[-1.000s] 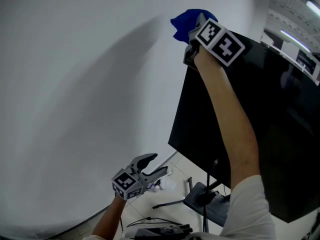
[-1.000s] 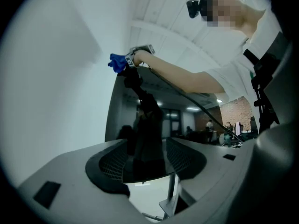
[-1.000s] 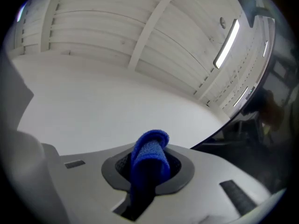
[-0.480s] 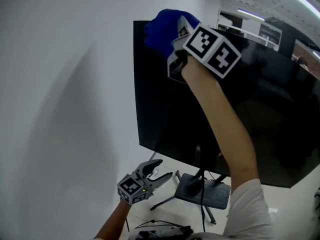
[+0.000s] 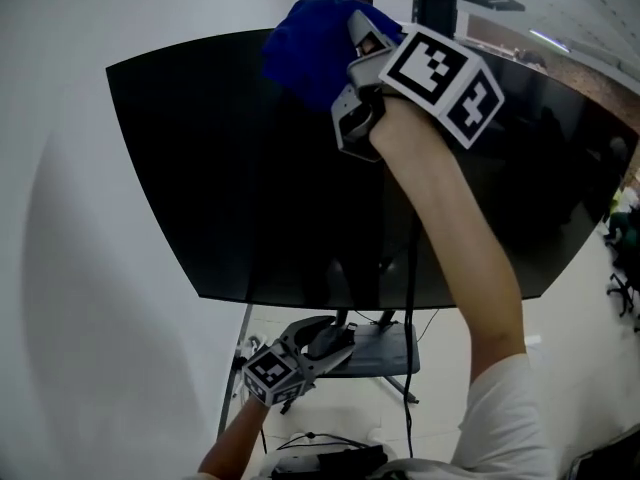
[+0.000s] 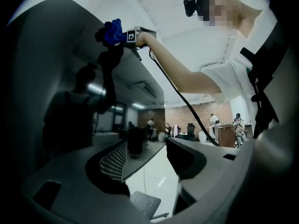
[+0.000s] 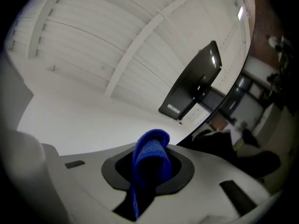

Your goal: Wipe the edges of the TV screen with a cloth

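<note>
A large black TV screen [image 5: 250,198] on a stand fills the head view. My right gripper [image 5: 345,63] is raised to the screen's top edge, shut on a blue cloth [image 5: 305,48] that bunches over that edge. In the right gripper view the blue cloth [image 7: 150,164] is pinched between the jaws, with the ceiling beyond. My left gripper [image 5: 325,338] hangs low below the screen's bottom edge, open and empty. The left gripper view shows the TV screen [image 6: 56,101] at left and the blue cloth [image 6: 112,31] high up against it.
The TV stand's grey base [image 5: 375,353] and its legs sit on the pale floor below the screen. A black cable [image 5: 408,298] runs down along my right arm. A white wall [image 5: 60,268] lies left of the screen. People and furniture [image 6: 212,127] stand far off.
The head view has swung so the whole screen now faces me. My right gripper with the cloth stays at the top edge, now further in from the left corner. The left gripper stays low.
</note>
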`<state>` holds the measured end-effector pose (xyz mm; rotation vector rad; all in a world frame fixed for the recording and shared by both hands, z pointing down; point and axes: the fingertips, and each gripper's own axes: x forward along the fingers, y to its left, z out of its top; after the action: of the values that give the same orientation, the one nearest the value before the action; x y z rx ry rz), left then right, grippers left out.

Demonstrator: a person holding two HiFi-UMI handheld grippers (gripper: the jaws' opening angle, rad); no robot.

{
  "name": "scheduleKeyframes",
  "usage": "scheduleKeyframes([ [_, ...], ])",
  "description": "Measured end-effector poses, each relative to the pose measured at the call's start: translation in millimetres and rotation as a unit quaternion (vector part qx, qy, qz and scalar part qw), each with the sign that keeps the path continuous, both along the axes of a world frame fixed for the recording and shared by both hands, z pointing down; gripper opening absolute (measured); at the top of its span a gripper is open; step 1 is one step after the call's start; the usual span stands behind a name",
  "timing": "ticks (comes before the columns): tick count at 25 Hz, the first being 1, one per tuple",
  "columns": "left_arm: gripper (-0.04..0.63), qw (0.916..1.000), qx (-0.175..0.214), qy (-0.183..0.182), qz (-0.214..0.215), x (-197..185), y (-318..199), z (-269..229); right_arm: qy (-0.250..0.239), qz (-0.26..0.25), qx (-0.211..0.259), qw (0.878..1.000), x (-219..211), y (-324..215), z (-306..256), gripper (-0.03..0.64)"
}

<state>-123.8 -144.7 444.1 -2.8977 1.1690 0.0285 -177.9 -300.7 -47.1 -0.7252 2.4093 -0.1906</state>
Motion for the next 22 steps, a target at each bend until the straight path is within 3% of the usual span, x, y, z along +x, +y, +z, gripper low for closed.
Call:
scheduleKeyframes([
  [4,0.241,0.9981,0.0,-0.002,0.062,105,-21,-4,0.001,0.063,0.012,0.998,124,-35,-7,0.075],
  [12,0.241,0.9889,-0.008,-0.005,0.148,211,-36,0,-0.042,0.193,-0.032,0.98,328,-97,-2,0.078],
  [16,0.241,0.9859,-0.014,0.004,0.167,262,-36,5,-0.042,0.276,-0.027,0.96,436,-107,1,0.078],
  [19,0.241,0.9847,-0.018,0.016,0.172,252,-50,1,-0.005,0.343,-0.005,0.939,459,-121,2,0.081],
  [22,0.241,0.9835,-0.012,0.023,0.179,247,-63,-12,0.045,0.41,0.027,0.911,477,-127,0,0.08],
])
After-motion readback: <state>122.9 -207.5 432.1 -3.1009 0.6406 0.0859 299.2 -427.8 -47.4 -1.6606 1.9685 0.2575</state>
